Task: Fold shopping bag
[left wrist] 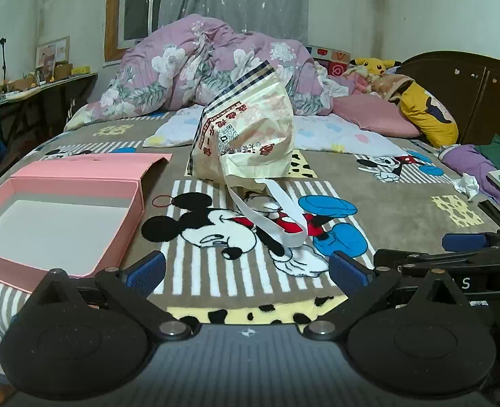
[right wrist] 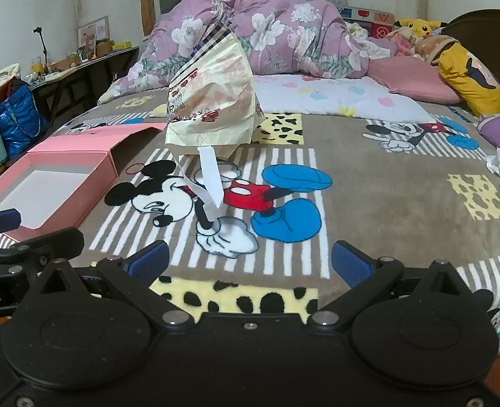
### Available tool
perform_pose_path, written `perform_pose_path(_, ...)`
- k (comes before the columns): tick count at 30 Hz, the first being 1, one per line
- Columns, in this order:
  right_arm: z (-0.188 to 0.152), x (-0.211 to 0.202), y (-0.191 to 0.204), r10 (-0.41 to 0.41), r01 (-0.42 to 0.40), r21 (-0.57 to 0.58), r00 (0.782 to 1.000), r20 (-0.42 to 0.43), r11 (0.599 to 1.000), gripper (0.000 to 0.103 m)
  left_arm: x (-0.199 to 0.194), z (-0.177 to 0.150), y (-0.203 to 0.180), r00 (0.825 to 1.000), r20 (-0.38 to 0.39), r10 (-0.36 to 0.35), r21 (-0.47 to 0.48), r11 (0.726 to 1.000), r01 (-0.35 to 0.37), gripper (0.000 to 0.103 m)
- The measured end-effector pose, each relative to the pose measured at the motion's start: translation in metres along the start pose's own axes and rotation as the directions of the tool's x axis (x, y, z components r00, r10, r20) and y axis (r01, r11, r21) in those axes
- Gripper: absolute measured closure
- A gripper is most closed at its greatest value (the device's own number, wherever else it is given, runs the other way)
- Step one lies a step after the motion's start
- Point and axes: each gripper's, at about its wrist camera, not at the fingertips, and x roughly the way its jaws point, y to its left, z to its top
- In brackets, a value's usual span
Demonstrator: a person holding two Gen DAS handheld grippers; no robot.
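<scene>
Cream woven shopping bag with red print and plaid trim point(left wrist: 246, 129) stands puffed and unfolded mid-bed on the cartoon-mouse blanket point(left wrist: 402, 203), its white strap handles point(left wrist: 277, 213) trailing toward the near edge. Open pink cardboard box point(left wrist: 56, 217) sits at the blanket's left edge, just beside the bag. Left gripper point(left wrist: 246, 268) and right gripper point(right wrist: 250, 261) both spread wide, holding nothing, near edge.

Risks: the soft bedding gives under pressing, so creases may not set; loose handles could snag a finger; the bag may topple onto the box.
</scene>
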Motion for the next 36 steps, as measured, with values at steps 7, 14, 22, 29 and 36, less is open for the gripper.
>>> perform_pose_path(7,0.000,0.003,-0.003,0.004,-0.004,0.003,1.000,-0.011,1.000,0.000,0.002,0.000,0.000,1.000,0.001,0.000,-0.005,1.000,0.000,0.000)
perform_pose_path(14,-0.003,0.006,-0.008,0.075,-0.075,0.027,0.997,0.005,0.997,0.000,0.009,-0.001,0.004,1.000,-0.003,0.004,-0.013,1.000,-0.004,0.000)
perform_pose_path(22,0.002,0.020,-0.027,0.120,-0.124,0.051,0.990,0.078,0.991,0.000,0.025,-0.003,0.019,1.000,0.021,-0.016,-0.076,0.997,0.018,0.000)
perform_pose_path(29,0.007,0.052,-0.032,0.201,-0.205,0.024,0.973,0.111,0.978,0.002,0.062,-0.001,0.031,0.999,0.046,-0.014,-0.076,0.997,0.018,0.000)
perform_pose_path(36,0.003,0.086,-0.045,0.230,-0.234,0.026,0.968,0.101,0.972,0.004,0.114,0.018,0.027,0.997,0.081,-0.021,-0.033,0.999,0.024,0.017)
